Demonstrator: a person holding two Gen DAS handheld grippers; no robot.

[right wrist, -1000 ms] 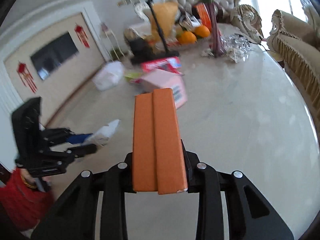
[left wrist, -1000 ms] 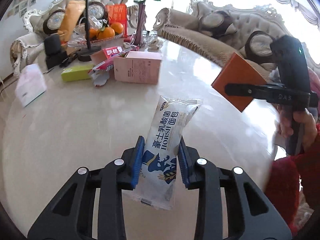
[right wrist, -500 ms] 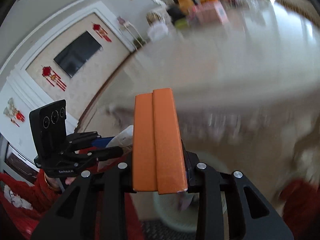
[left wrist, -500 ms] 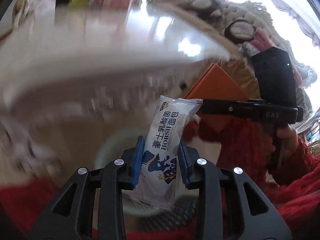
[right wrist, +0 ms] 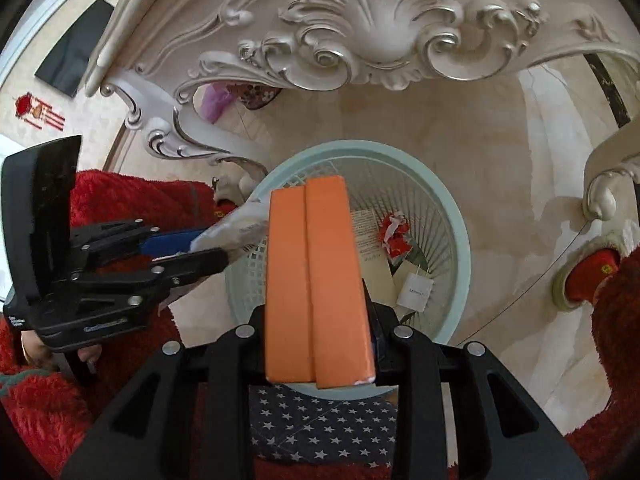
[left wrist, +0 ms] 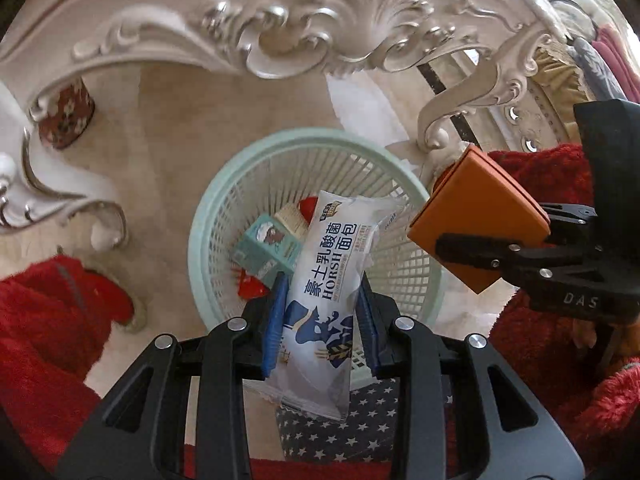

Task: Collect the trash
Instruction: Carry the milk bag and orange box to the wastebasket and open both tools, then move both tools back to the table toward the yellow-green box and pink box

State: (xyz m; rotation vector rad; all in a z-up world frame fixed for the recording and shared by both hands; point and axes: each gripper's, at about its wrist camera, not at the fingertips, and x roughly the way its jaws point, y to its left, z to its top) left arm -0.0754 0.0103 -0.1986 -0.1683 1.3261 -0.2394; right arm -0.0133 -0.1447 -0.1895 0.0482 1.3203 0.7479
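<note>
We see the left gripper point(left wrist: 322, 320), jaws just easing apart, with the HORSH bread packet point(left wrist: 328, 284) between its blue pads, long axis running out past the fingertips over the mint wastebasket point(left wrist: 200, 216). The right gripper point(right wrist: 318, 328) is clamped on the orange box point(right wrist: 316, 280), lengthwise along its fingers.

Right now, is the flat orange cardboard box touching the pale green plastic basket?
Apart. In the left wrist view the orange box hangs clamped in the right gripper, above the basket's rim, with floor showing beneath it.
</note>
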